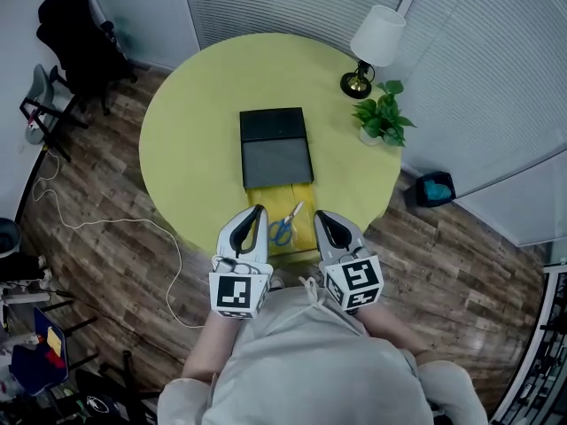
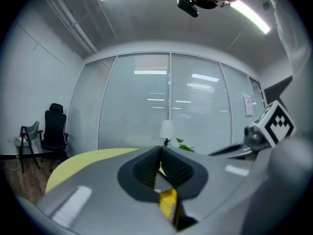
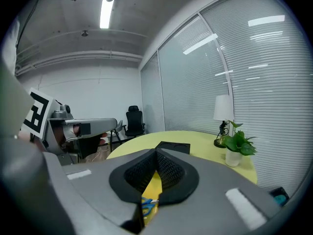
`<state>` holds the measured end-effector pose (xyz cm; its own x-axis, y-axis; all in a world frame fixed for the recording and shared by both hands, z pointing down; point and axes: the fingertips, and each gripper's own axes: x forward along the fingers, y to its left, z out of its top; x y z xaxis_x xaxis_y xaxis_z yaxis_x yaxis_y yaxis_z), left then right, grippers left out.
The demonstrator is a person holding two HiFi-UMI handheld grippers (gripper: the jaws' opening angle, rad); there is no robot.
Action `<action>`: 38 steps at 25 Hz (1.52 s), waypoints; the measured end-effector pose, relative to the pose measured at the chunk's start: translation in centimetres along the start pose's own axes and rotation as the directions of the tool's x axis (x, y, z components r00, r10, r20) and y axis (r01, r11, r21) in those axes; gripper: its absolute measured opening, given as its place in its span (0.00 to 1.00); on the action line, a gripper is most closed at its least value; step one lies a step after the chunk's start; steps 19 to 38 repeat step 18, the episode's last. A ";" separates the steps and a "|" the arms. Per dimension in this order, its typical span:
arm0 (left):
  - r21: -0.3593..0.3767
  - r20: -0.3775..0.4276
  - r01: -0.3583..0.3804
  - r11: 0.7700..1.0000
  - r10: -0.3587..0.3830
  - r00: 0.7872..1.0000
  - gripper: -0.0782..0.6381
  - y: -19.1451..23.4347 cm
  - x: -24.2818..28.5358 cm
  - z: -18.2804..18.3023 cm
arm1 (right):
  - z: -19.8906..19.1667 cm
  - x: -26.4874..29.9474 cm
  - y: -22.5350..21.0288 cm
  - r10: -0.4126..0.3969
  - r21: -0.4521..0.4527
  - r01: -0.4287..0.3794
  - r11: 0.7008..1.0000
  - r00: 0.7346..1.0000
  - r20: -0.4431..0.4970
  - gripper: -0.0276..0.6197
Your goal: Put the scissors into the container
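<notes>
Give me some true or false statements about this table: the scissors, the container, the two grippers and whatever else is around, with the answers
1. The scissors lie on the yellow mat, outside the black container. True.
2. The left gripper holds the scissors. False: it is shut on nothing, and the scissors lie on the mat between the two grippers.
3. The lamp stands next to the potted plant on the table. True.
4. The office chair is on the right in the head view. False: it is at the upper left.
5. The right gripper is shut and empty. True.
</notes>
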<state>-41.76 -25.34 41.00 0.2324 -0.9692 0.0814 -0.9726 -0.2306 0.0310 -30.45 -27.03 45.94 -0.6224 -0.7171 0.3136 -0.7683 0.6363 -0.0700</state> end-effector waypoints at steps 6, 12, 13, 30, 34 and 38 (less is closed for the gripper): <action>-0.006 -0.020 -0.002 1.000 0.002 1.000 0.12 0.7 -0.4 -0.5 | 0.3 0.0 1.0 0.000 -0.016 0.001 1.000 1.000 0.003 0.04; 0.021 -0.021 0.008 1.000 -0.008 1.000 0.12 0.7 -0.8 -0.6 | 0.0 0.0 1.4 -0.005 -0.015 0.005 1.000 1.000 -0.005 0.04; 0.020 -0.022 0.010 1.000 -0.010 1.000 0.12 0.7 -0.8 -0.6 | 0.0 0.0 1.5 -0.004 -0.013 0.004 1.000 1.000 -0.005 0.04; 0.013 -0.029 0.014 1.000 -0.014 0.999 0.12 0.9 -1.1 -0.8 | 0.1 0.0 1.9 0.004 -0.008 -0.004 1.000 1.000 -0.001 0.04; 0.013 -0.029 0.014 1.000 -0.014 0.999 0.12 0.9 -1.1 -0.8 | 0.1 0.0 1.9 0.004 -0.008 -0.004 1.000 1.000 -0.001 0.04; 0.013 -0.029 0.014 1.000 -0.014 0.999 0.12 0.9 -1.1 -0.8 | 0.1 0.0 1.9 0.004 -0.008 -0.004 1.000 1.000 -0.001 0.04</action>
